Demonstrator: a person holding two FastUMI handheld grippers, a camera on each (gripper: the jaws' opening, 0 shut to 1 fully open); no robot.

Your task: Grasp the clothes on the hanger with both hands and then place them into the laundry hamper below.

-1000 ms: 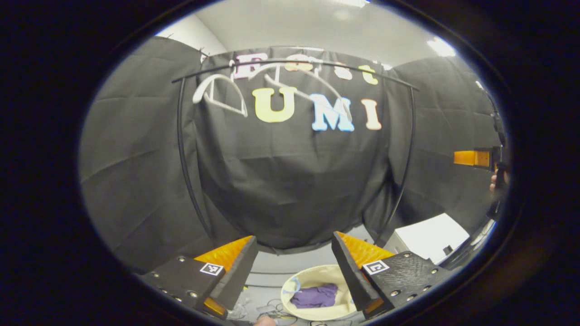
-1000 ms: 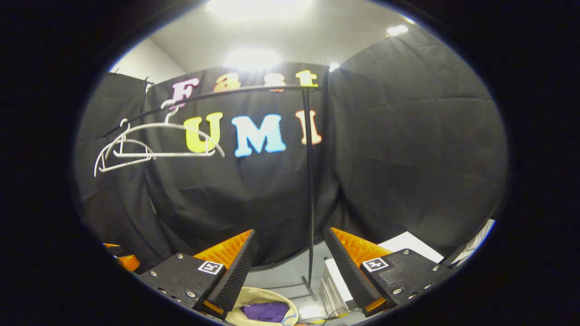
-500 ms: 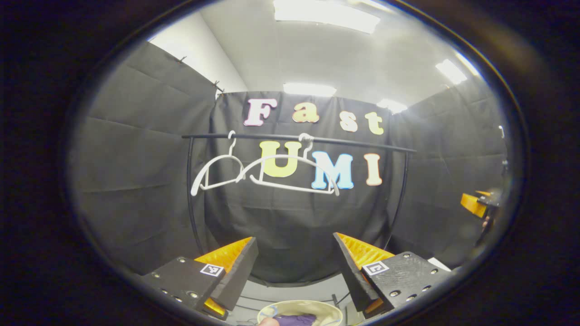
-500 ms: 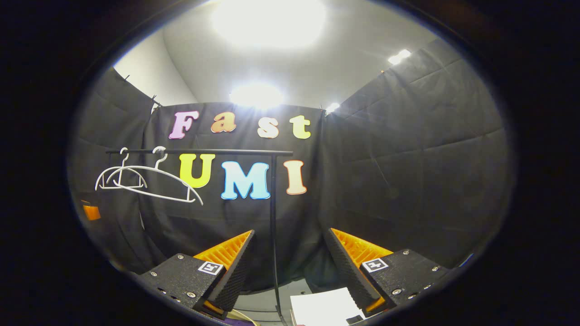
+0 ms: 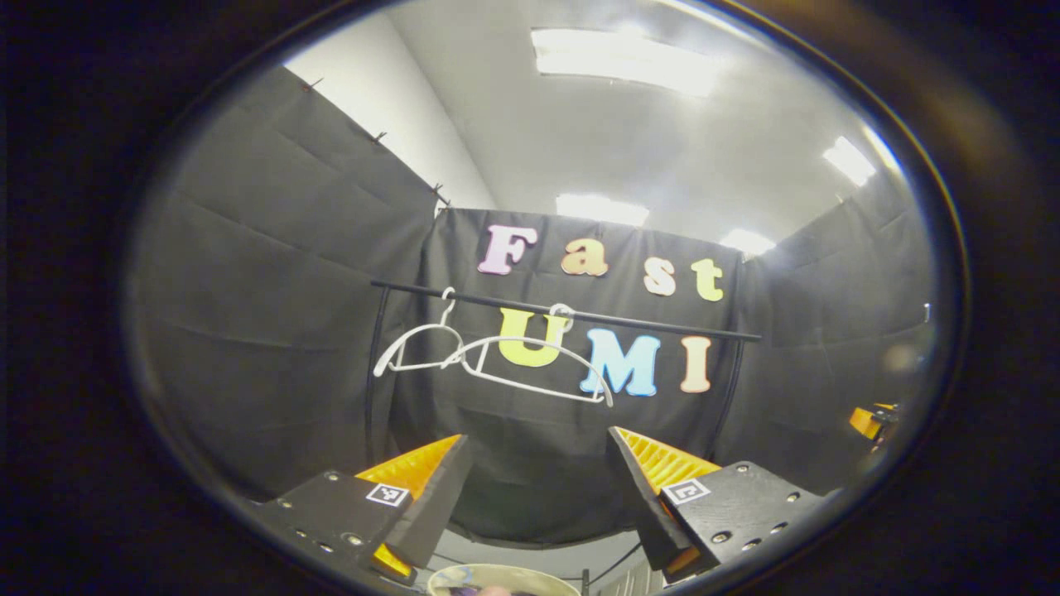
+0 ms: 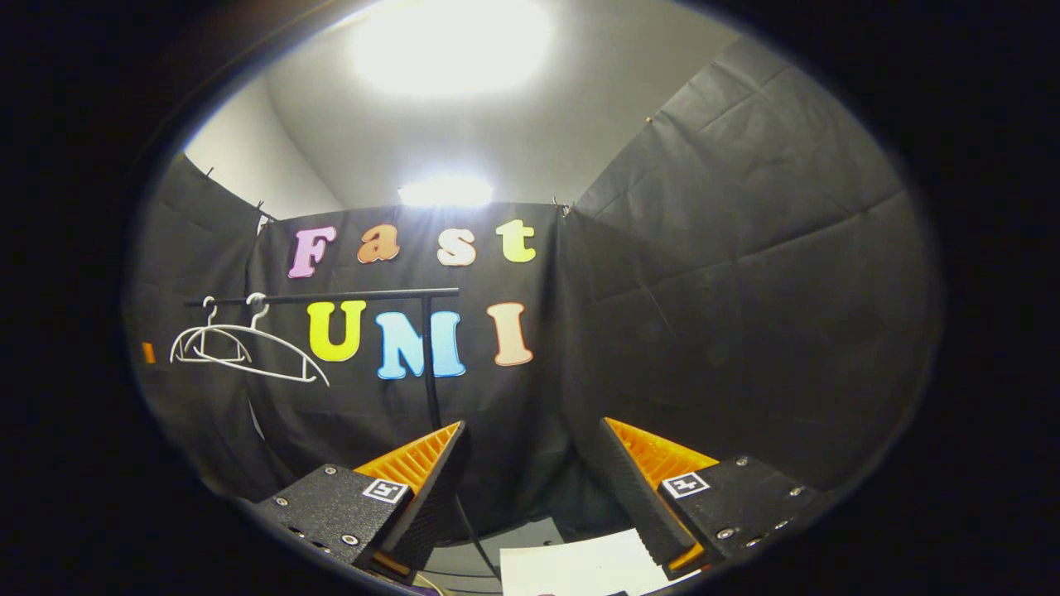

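Clothes: a purple scrap (image 5: 484, 590) just peeks inside the hamper (image 5: 464, 575) at the very bottom edge of the left gripper view, mostly cut off, shape not readable. Hamper itself cut to a pale rim arc, sitting below the rail (image 5: 563, 313) and between the left gripper (image 5: 540, 488) fingers.

Two white hangers on the rail, both bare: front hanger (image 5: 538, 368) tilted, rear hanger (image 5: 414, 348) partly overlapping it to the left. In the right gripper view the same pair (image 6: 240, 352) hangs near the rail's left end, small and thin, hooks hard to separate. Rail upright (image 6: 431, 364) runs down behind the right gripper (image 6: 530, 484) left finger, base hidden.

Left gripper jaws spread wide, nothing between. Right gripper jaws spread wide too, nothing held. The right gripper also shows as a small bit far right of the rail in the left gripper view (image 5: 869, 420), blurred, detail unreadable. White box (image 6: 580, 567) below the rail, cut off by the bottom edge.

Room: wide open gap between both grippers and the rail; cloth walls well behind.

Vs 1 s ago: both views have tipped up and pulled back from the rail; the hamper was in full sight w/ purple cloth inside, now nearly gone off the bottom; more ceiling shows.
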